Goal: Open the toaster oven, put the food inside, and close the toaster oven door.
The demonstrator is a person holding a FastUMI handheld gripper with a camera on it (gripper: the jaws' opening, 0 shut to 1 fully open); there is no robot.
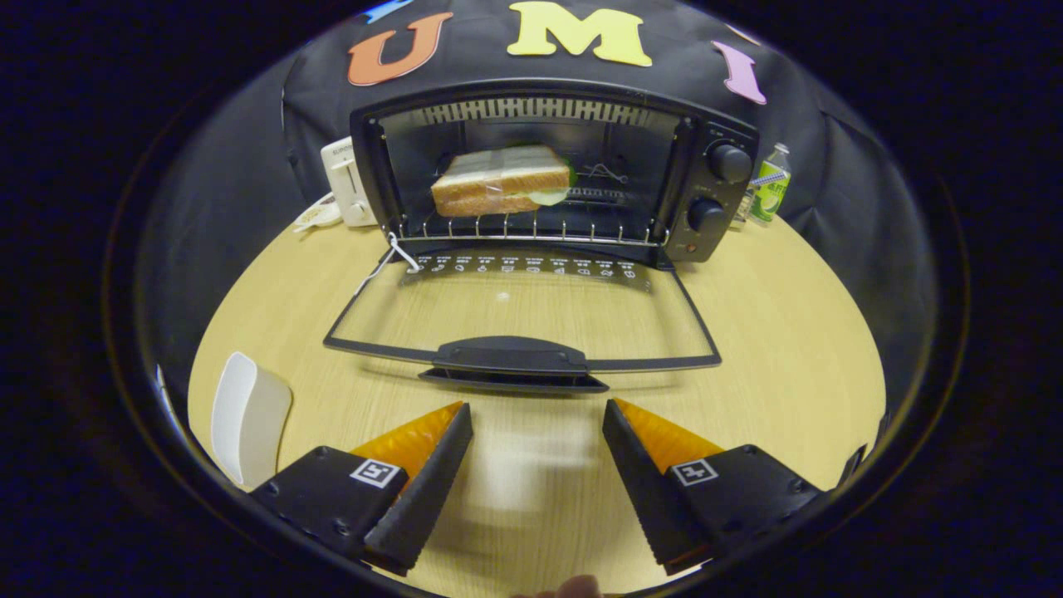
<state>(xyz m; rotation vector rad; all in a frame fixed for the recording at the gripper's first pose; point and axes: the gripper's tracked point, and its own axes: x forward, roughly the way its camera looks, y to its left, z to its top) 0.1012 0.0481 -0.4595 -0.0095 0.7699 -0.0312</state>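
Here the toaster oven (555, 170) stands at the back of the wooden counter (772, 332), its glass door (523, 320) folded down flat toward the fingers. A sandwich (501, 181) rests on the wire rack inside. The gripper (538, 432) hovers before the door handle (511, 355), fingers spread apart and empty. A white plate (247, 415) lies beside the left finger.
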